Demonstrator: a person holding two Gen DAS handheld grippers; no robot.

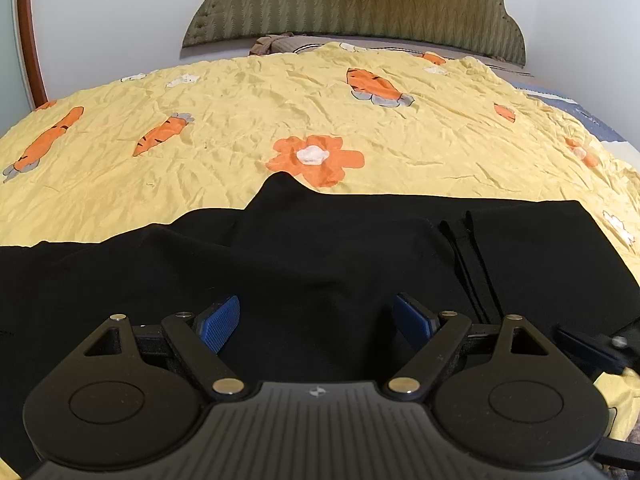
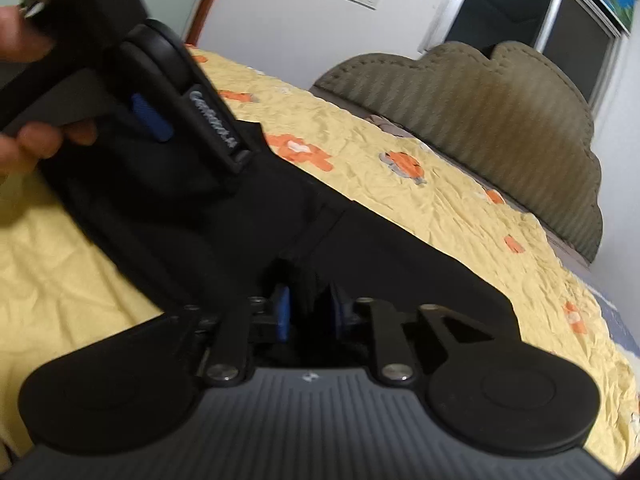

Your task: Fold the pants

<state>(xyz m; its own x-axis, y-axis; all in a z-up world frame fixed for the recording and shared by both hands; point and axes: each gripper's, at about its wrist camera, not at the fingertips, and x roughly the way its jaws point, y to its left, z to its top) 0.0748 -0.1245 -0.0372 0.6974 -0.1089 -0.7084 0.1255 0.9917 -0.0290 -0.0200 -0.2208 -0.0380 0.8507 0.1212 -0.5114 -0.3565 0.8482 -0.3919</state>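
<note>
Where yellow sheet (image 1: 240,120) crumples, black pants (image 1: 320,248) lie smooth.

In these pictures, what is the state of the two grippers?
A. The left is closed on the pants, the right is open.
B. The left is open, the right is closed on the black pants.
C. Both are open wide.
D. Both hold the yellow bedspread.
B: the left gripper shows its blue pads far apart over the black pants, while the right gripper has its pads pinched on the dark cloth.

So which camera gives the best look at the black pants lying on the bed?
The left wrist view: the pants spread across the yellow bedspread, hems visible at right. The right wrist view shows them only partly, blurred, bunched between the right gripper pads.
</note>
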